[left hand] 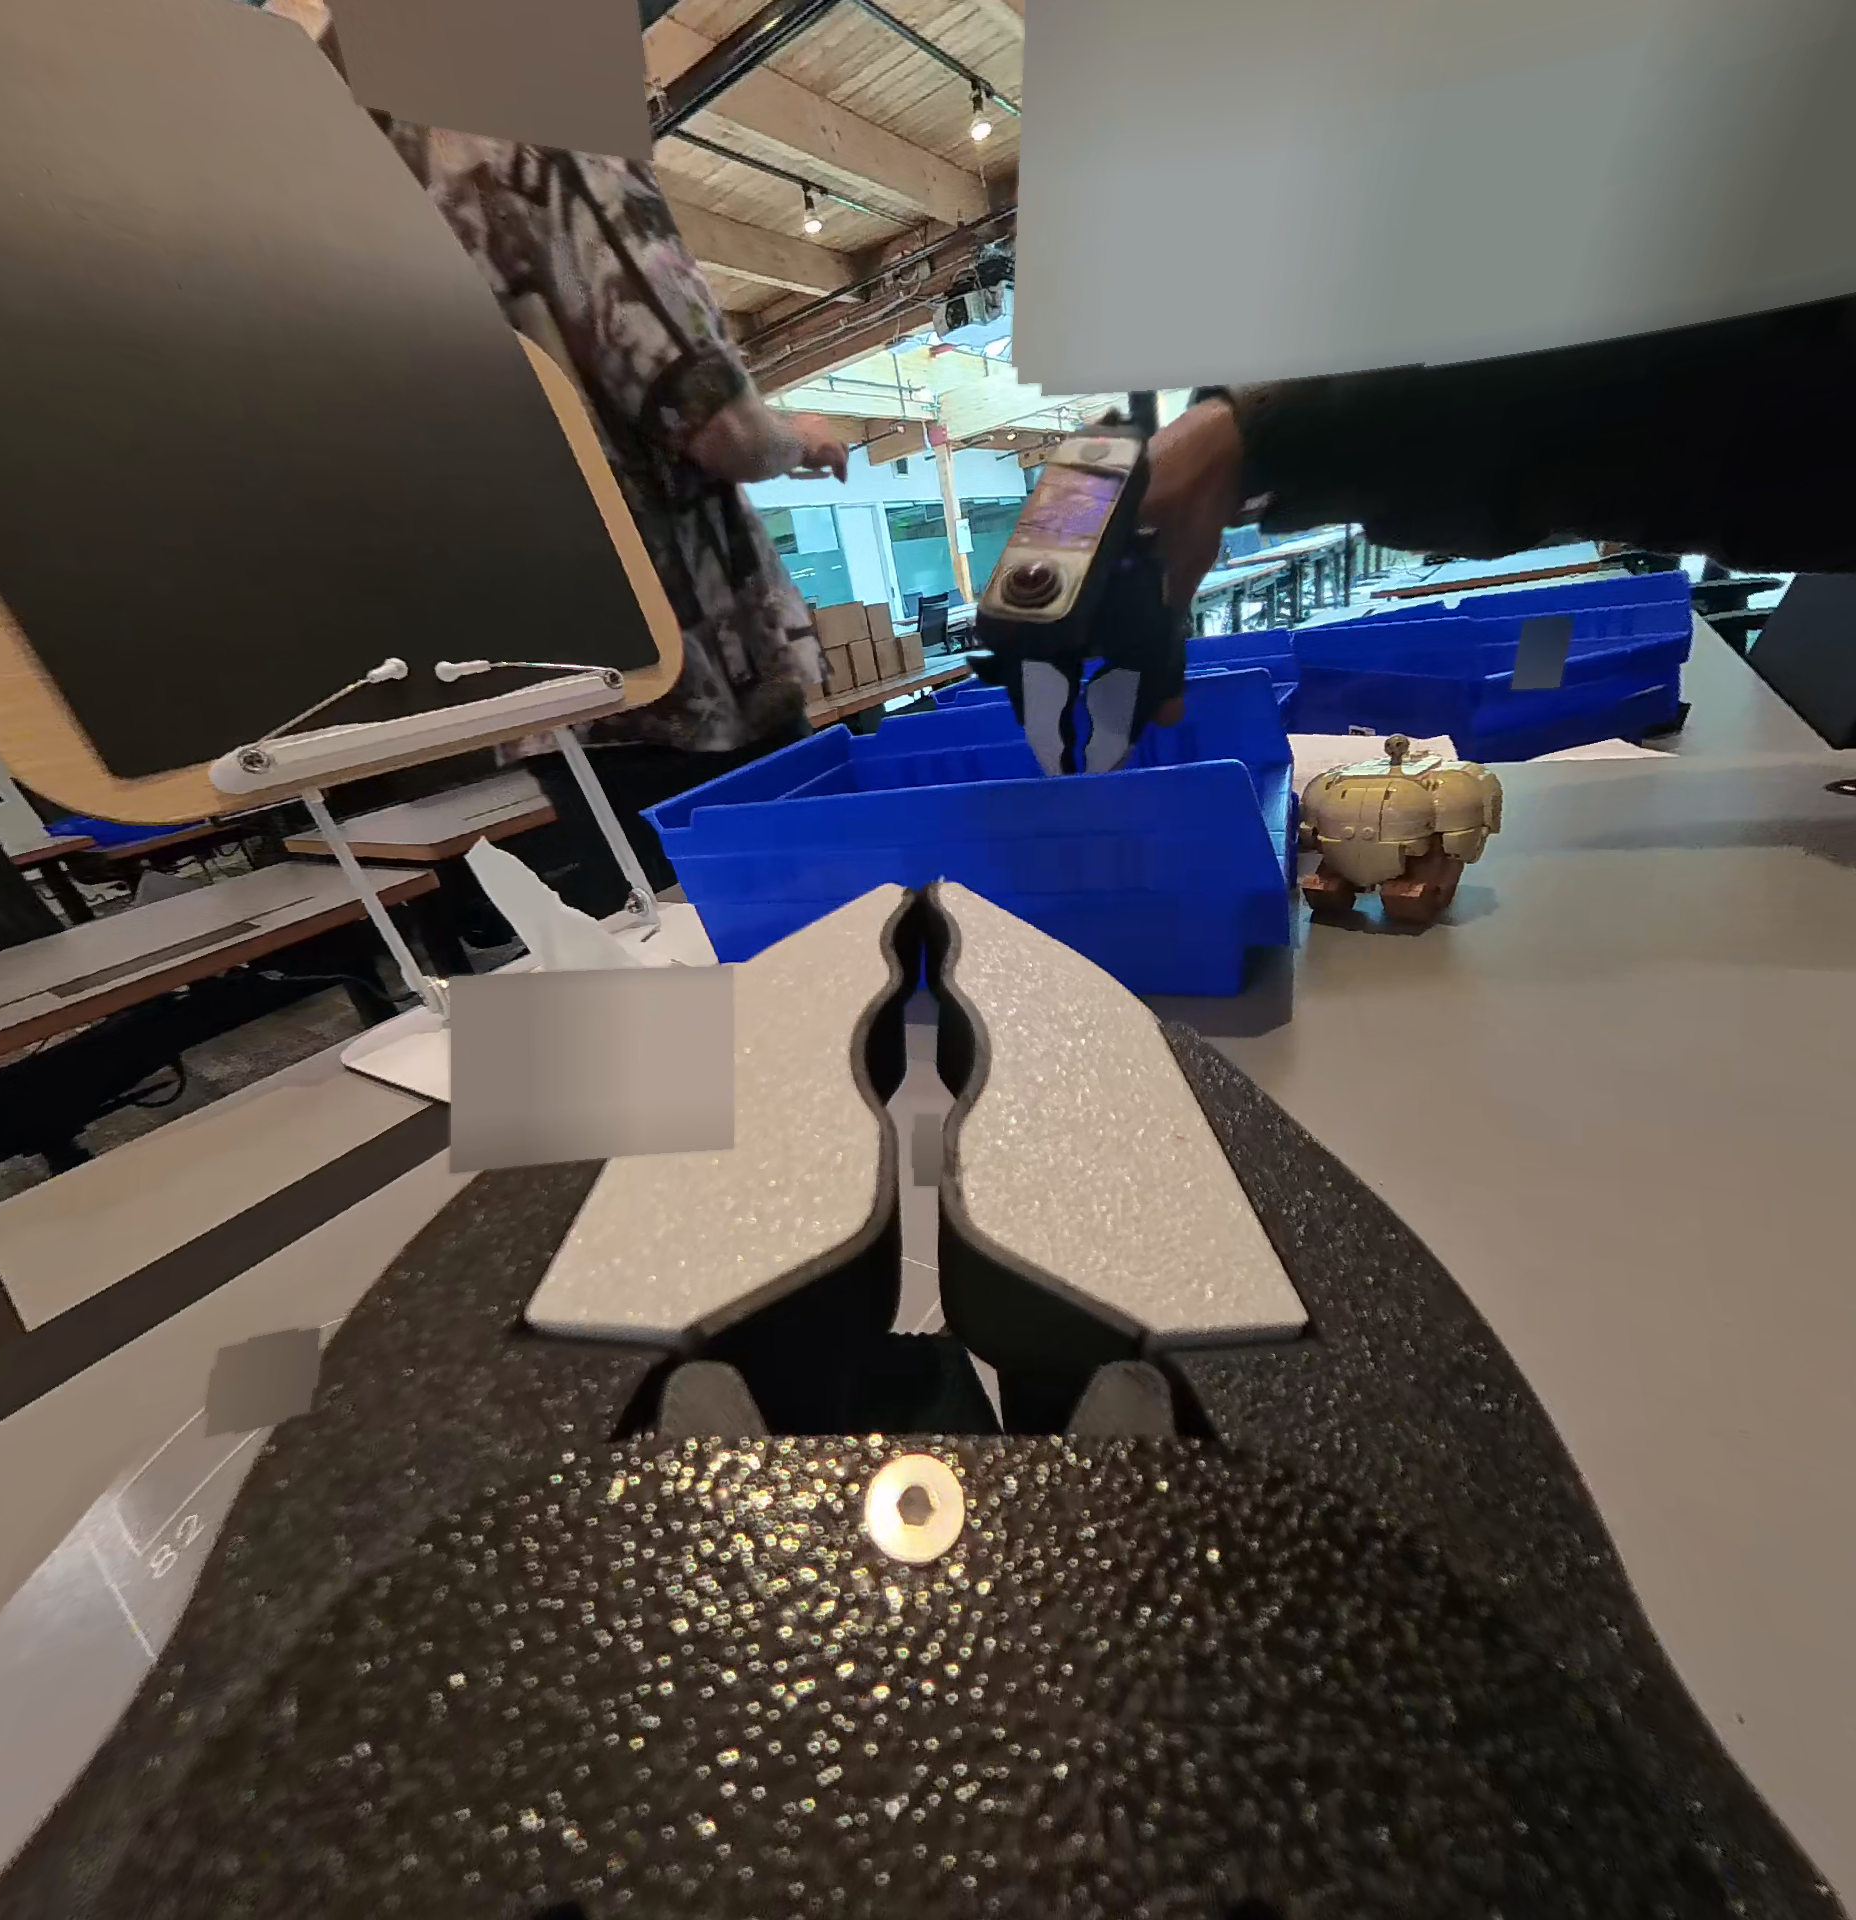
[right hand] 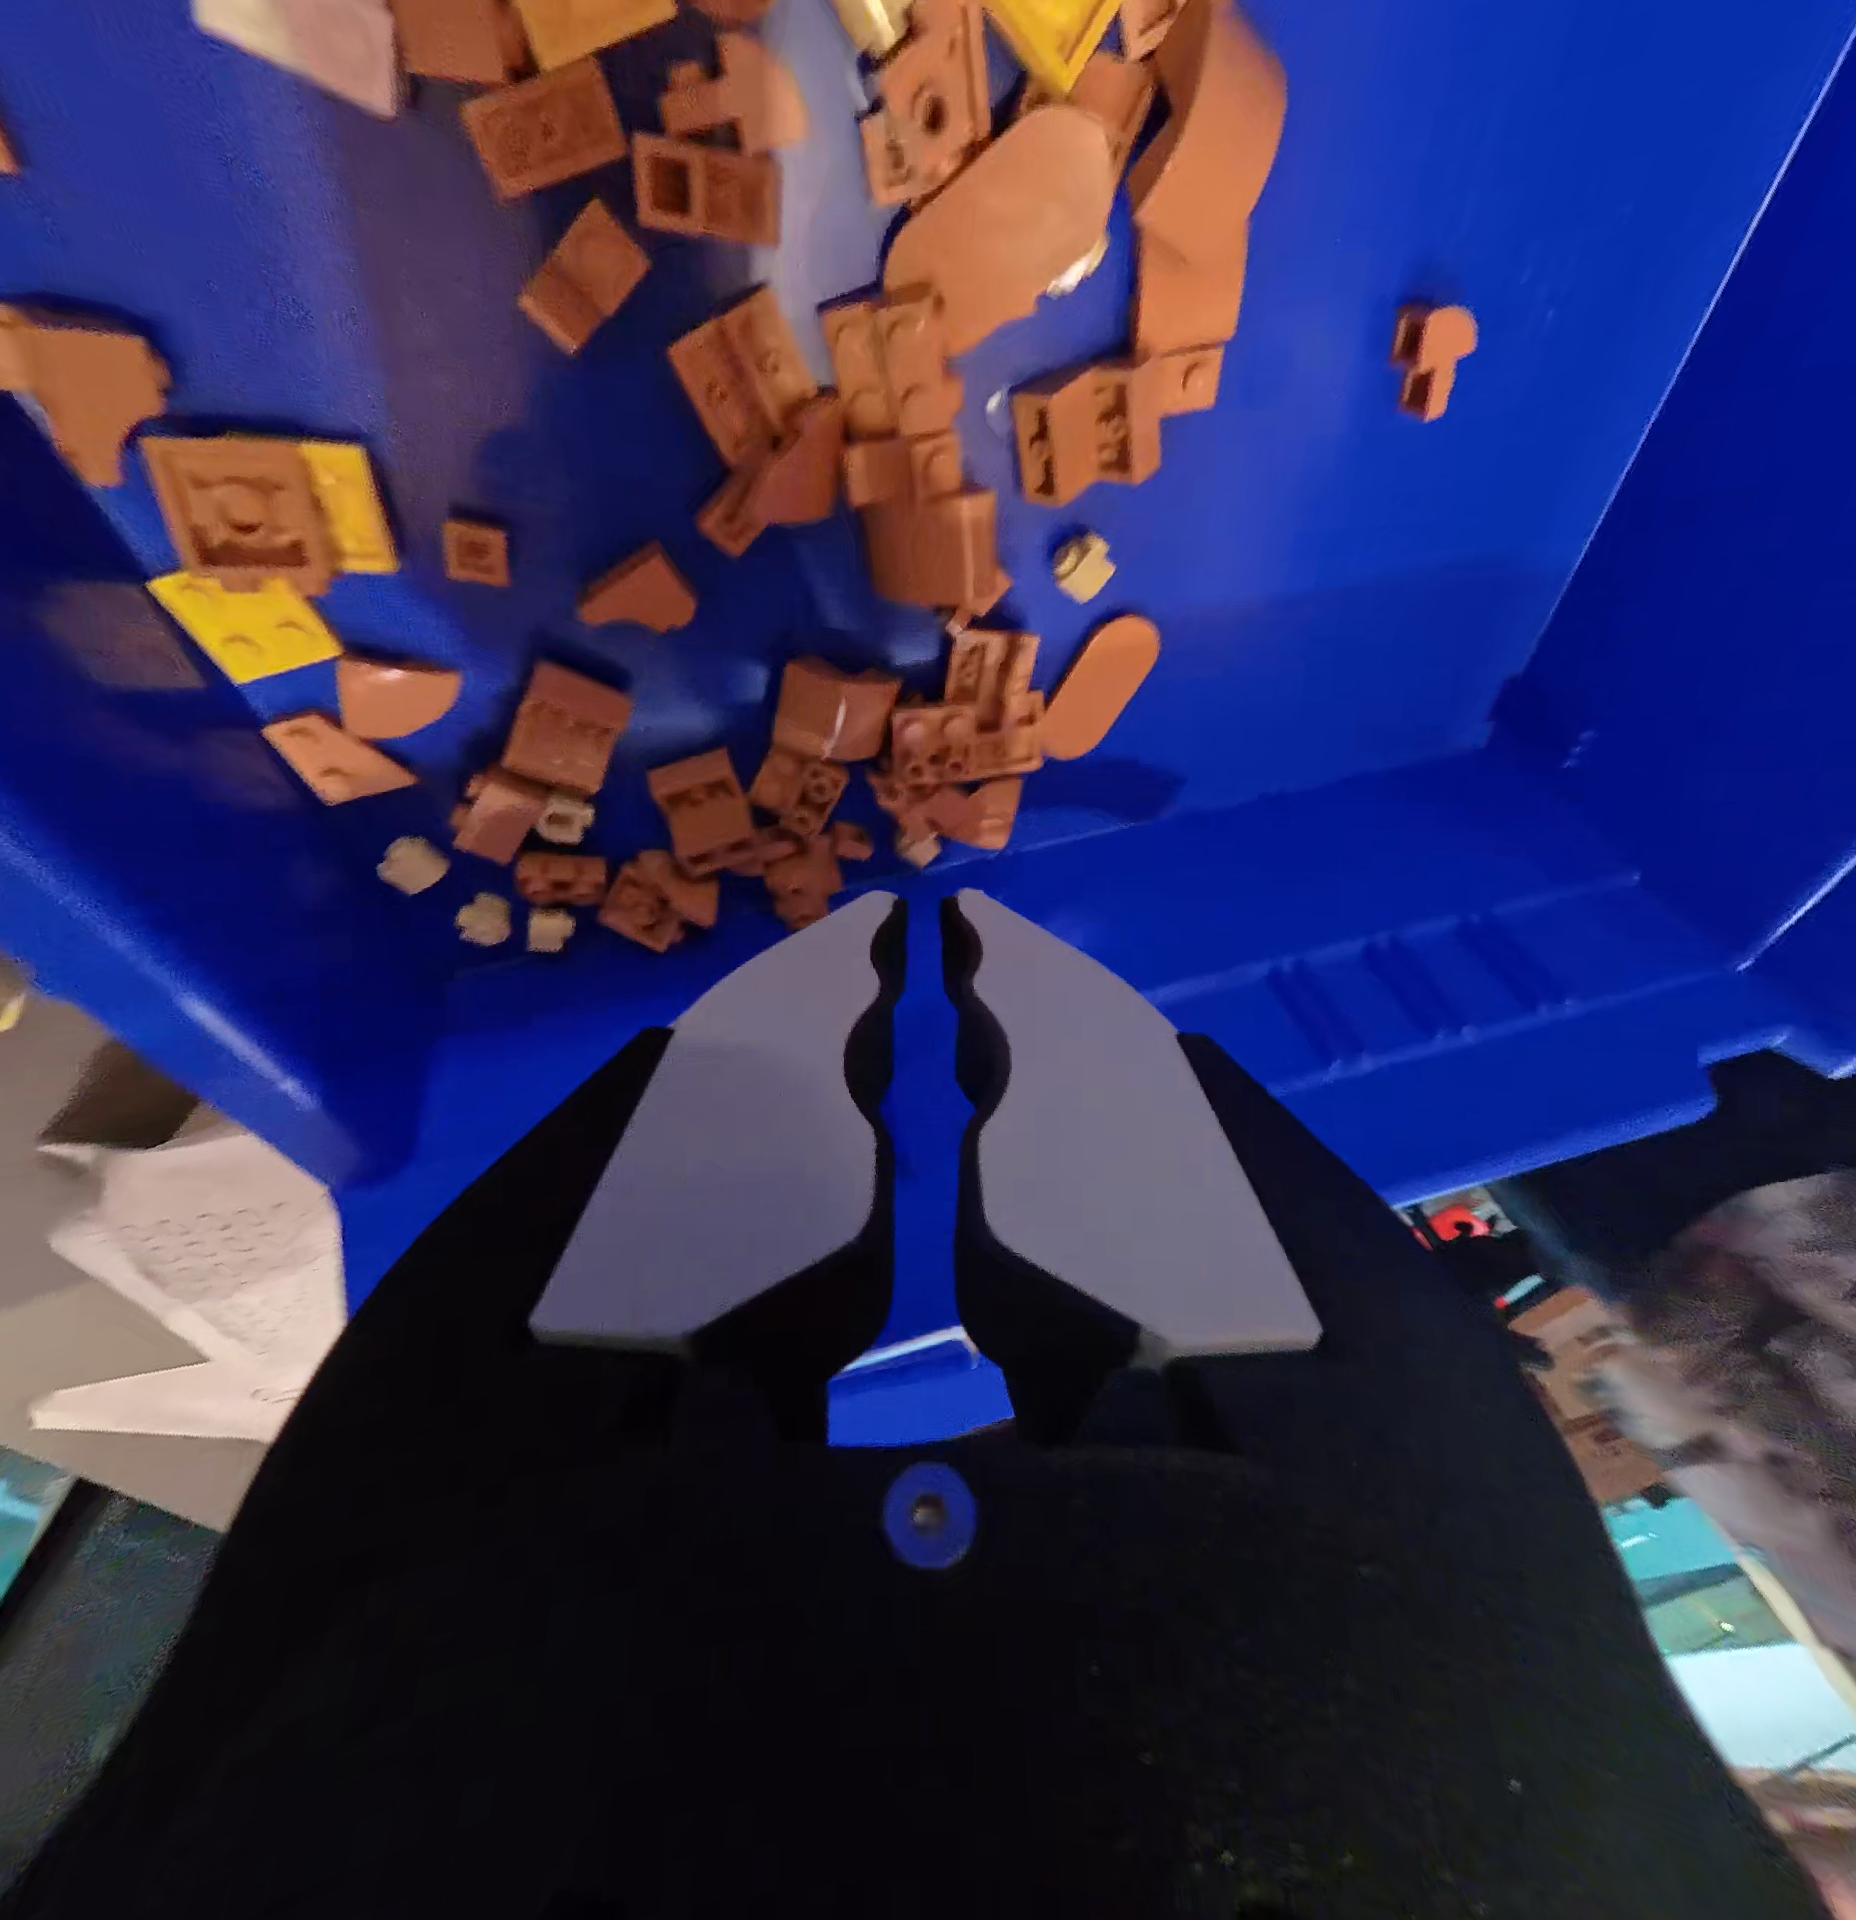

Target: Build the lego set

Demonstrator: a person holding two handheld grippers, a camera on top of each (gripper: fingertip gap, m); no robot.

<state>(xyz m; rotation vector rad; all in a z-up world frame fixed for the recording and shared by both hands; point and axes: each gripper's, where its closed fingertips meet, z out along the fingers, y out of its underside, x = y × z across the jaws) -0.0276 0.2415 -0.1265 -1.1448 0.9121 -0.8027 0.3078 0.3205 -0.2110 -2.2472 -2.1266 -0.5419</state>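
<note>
My left gripper (left hand: 926,894) is shut with nothing between its fingertips. It hovers low over the grey table (left hand: 1526,1143), just in front of a blue bin (left hand: 965,862). My right gripper (right hand: 926,902) points down into that bin (right hand: 1526,935). Its jaws stand a narrow slit apart, and only the blue wall shows between them. Several loose brown, yellow and cream bricks (right hand: 799,748) lie on the bin floor just beyond its tips. The right gripper also shows in the left wrist view (left hand: 1078,753), dipping into the bin from above, held by a hand.
A tan and brown brick-built model (left hand: 1397,821) stands on the table to the right of the bin. More blue bins (left hand: 1475,665) sit behind it. A dark board on a white stand (left hand: 280,468) is at the left, with a person (left hand: 633,416) behind it. White paper (right hand: 207,1278) lies beside the bin. Across from one pair of fingers to the other is roughly 35 centimetres.
</note>
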